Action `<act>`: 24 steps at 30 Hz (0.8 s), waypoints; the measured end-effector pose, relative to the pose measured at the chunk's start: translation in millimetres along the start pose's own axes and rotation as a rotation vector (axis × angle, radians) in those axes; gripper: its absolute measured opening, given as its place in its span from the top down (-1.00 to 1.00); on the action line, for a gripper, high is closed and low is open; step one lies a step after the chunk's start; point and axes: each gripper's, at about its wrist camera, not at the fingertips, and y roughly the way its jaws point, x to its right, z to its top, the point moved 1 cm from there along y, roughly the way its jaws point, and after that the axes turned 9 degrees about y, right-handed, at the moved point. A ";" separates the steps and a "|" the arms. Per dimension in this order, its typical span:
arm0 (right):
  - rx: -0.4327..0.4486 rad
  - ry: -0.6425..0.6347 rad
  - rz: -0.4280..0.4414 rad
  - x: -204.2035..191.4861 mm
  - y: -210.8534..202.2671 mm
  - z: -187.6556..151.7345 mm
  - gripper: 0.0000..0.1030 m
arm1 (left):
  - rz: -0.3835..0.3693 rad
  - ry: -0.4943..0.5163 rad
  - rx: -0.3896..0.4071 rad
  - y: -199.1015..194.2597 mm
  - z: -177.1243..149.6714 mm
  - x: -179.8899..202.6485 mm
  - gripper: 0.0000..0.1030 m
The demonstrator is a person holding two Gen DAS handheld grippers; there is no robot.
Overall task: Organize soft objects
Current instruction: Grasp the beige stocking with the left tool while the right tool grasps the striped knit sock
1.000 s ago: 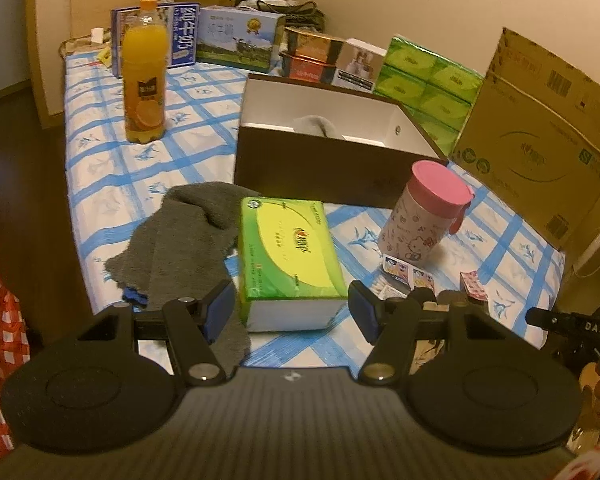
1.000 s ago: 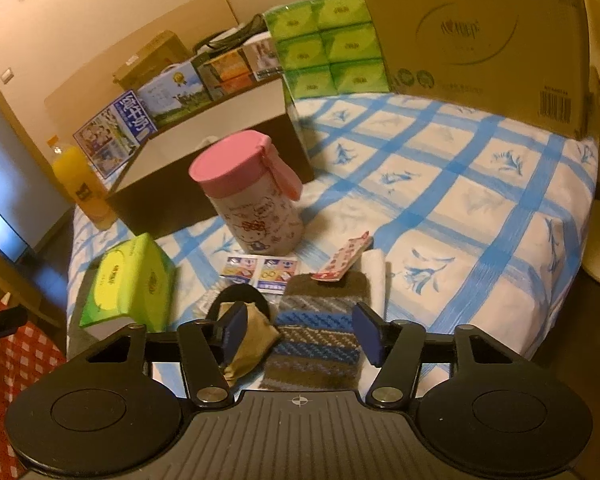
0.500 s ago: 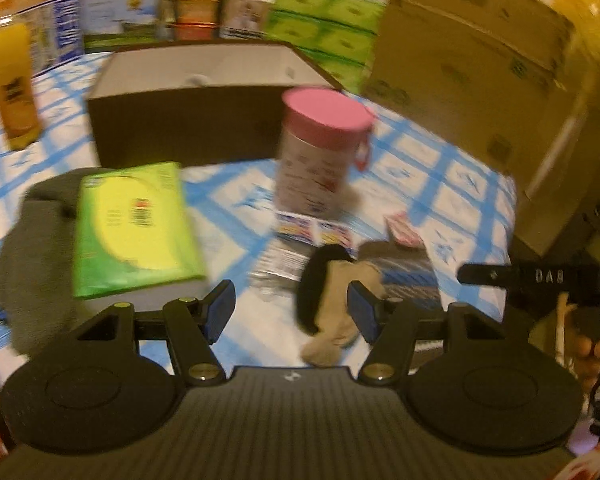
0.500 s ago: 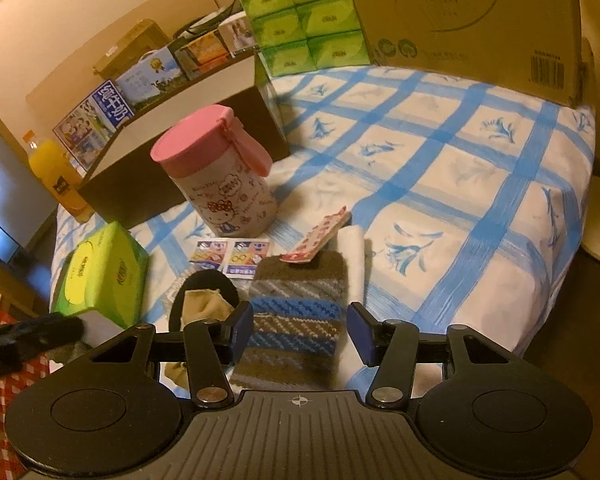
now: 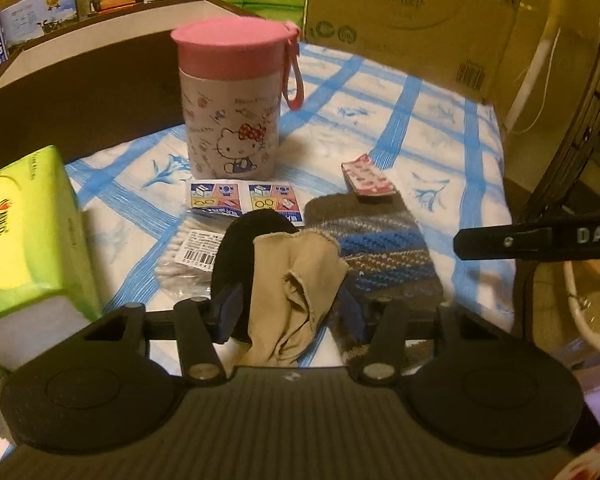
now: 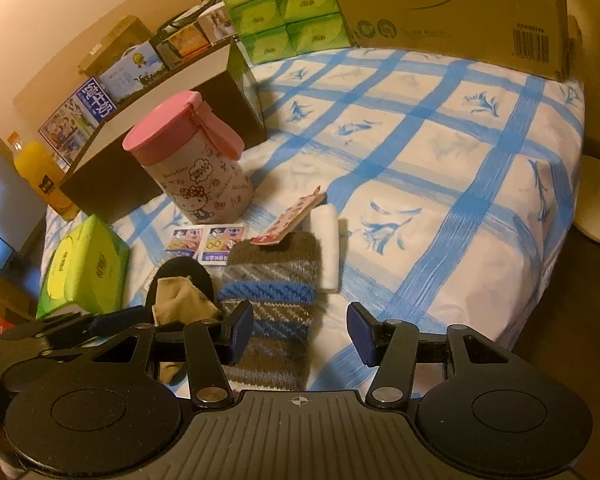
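A beige sock (image 5: 296,292) lies on a black round pad (image 5: 244,236) at the bed's near edge; both also show in the right wrist view, sock (image 6: 180,296). Beside it lies a brown and blue striped knit sock (image 5: 384,240) (image 6: 272,292). My left gripper (image 5: 288,306) is open, its fingers on either side of the beige sock, not closed on it. My right gripper (image 6: 300,328) is open and empty, hovering over the near end of the striped sock. A dark open box (image 5: 84,92) stands behind.
A pink-lidded Hello Kitty canister (image 5: 232,96), a green tissue pack (image 5: 24,232), small packets (image 5: 244,198), a cotton swab bag (image 5: 184,256), a white roll (image 6: 328,248), an orange juice bottle (image 6: 40,178) and a cardboard carton (image 6: 452,8) stand around on the checked bedsheet (image 6: 440,160).
My left gripper swung right from the tissue pack and closed in over the beige sock. My right gripper shifted slightly right over the striped sock.
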 end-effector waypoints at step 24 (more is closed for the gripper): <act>-0.048 -0.009 0.014 -4.1 34.3 -15.3 -0.04 | 0.048 -0.071 0.097 -42.2 -1.0 -21.1 0.88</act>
